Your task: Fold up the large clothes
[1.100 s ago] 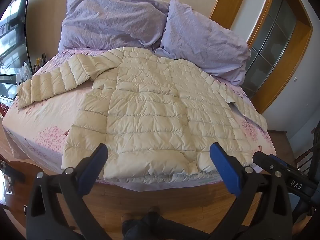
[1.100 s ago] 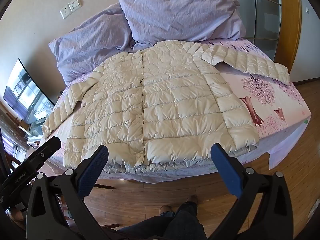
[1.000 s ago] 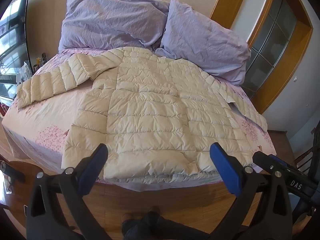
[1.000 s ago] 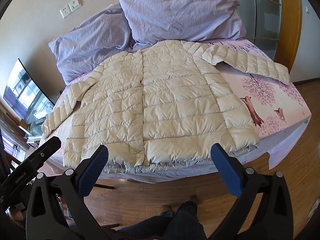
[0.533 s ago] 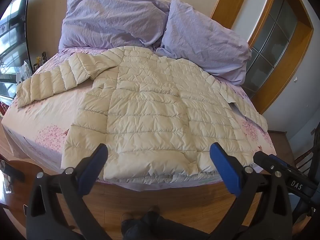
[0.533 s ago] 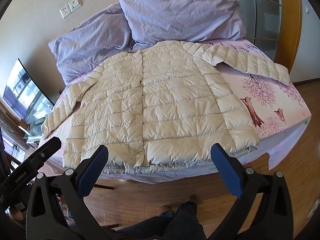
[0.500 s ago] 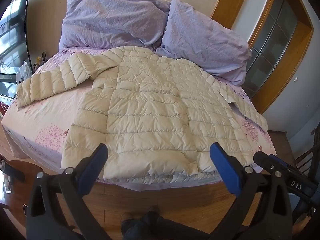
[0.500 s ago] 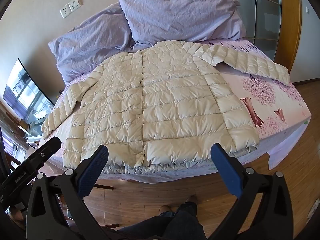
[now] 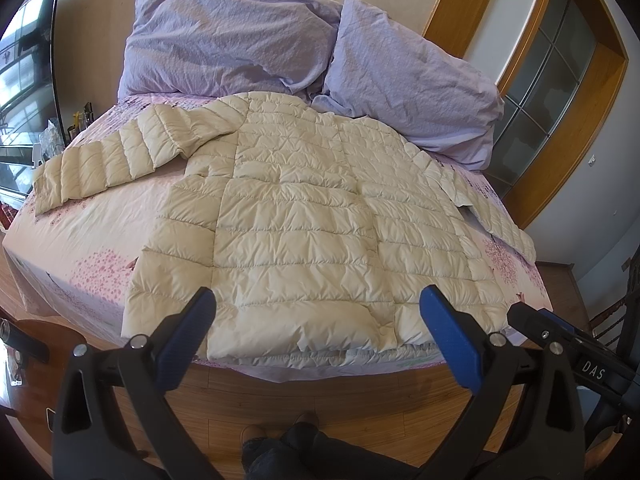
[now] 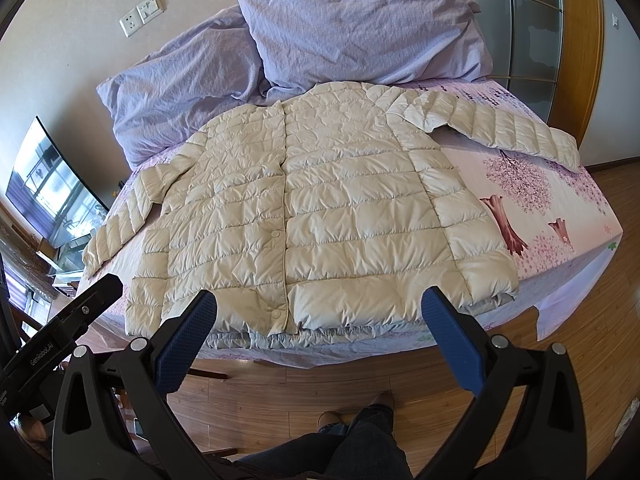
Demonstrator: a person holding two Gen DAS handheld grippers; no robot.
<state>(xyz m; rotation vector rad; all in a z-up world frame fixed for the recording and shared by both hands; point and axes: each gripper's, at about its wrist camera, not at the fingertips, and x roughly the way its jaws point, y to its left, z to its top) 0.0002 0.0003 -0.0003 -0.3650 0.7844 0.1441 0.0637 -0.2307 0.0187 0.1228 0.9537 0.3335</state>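
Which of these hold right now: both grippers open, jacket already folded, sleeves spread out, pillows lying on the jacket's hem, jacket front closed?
1. Both the left gripper and right gripper are open and hold nothing. True.
2. The jacket is already folded. False: it lies flat, unfolded, on the bed.
3. Both sleeves are spread outward. True.
4. The pillows lie on the hem. False: they sit at the collar end.
5. The jacket front is closed. True.

Sunlit bedroom [image 10: 552, 208], wooden floor [image 10: 280, 396]
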